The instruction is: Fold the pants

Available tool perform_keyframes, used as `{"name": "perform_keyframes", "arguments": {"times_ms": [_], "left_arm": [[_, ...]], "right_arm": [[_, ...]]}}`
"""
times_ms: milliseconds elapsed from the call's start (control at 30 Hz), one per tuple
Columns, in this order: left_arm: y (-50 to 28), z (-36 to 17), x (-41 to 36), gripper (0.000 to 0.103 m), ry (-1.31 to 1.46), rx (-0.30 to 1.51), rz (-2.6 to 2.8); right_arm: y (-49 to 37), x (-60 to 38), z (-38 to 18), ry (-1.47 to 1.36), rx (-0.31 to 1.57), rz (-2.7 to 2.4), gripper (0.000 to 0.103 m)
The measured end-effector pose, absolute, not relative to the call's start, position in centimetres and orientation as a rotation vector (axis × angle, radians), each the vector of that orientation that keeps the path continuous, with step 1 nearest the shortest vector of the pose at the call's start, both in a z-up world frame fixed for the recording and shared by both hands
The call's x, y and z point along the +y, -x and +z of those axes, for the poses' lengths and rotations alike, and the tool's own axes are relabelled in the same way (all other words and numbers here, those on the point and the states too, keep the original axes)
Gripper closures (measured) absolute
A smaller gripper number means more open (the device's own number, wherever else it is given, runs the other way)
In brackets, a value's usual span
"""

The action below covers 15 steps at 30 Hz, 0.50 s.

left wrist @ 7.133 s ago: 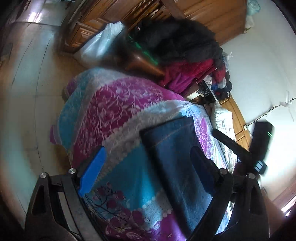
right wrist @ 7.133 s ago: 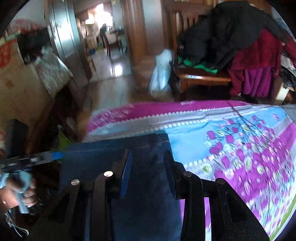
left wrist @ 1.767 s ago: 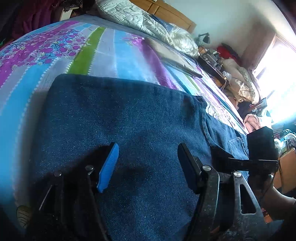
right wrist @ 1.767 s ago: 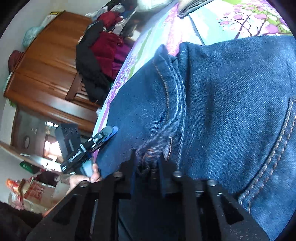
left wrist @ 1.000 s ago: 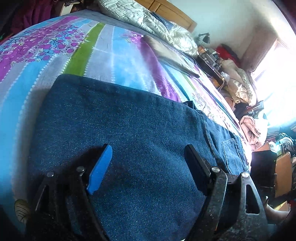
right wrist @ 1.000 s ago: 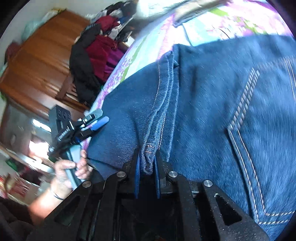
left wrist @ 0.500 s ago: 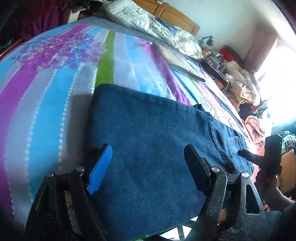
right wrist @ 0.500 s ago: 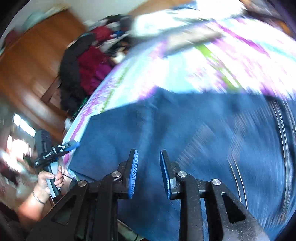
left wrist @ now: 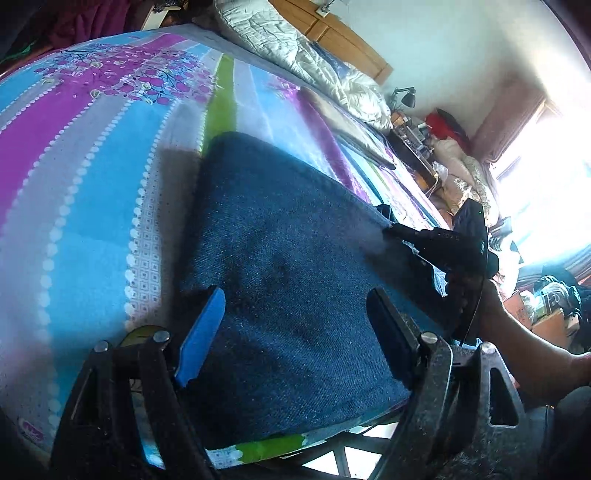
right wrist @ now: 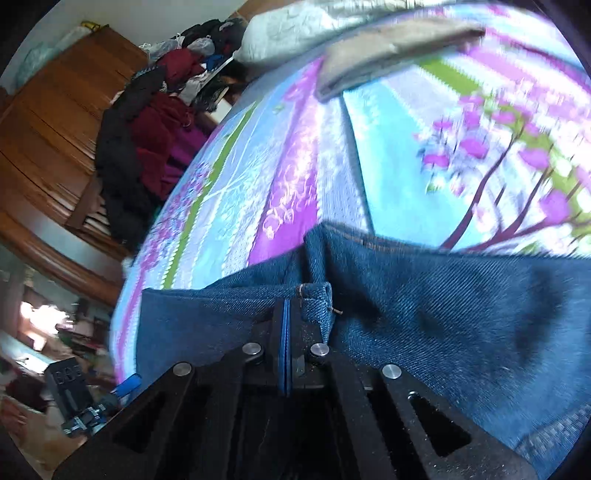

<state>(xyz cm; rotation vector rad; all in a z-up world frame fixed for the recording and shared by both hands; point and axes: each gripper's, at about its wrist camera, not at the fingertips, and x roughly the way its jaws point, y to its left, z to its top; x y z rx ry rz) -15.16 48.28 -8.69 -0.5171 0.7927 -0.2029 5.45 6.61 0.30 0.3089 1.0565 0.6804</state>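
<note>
Hiding its own grip, the right gripper (right wrist: 286, 314) has its jaws pressed together at a folded edge of the dark blue denim pants (left wrist: 295, 266); whether cloth sits between them cannot be told. Over the same pants, the left gripper (left wrist: 295, 328) hovers with jaws spread wide. They lie folded near the edge of the striped floral bedspread (left wrist: 92, 155). Beyond are a white quilted pillow (right wrist: 295, 26) and a wooden wardrobe (right wrist: 48, 122).

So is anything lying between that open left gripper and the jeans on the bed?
Nothing visible does. The left gripper hangs open right over the jeans, with only bare denim between its fingers. The right gripper is shut at the jeans' far edge, clear of that spot.
</note>
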Motion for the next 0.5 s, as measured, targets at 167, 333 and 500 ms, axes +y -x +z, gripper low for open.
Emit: {"name": "perform_keyframes", "arguments": {"times_ms": [167,333,500], "left_arm": [[16.0,-8.4,49.2,0.027,0.574,0.783,-0.185],[17.3,-8.7,48.6,0.027,0.534,0.806,-0.203],[17.4,-9.7,50.1,0.027,0.675,0.764,-0.208]], "right_arm": [[-2.5,12.5,6.2,-0.202,0.921,0.773,0.091],[0.7,27.7,7.1,-0.025,0.991,1.198,0.091],[-0.1,38.0,0.6,0.165,1.133,1.221,0.103]]}}
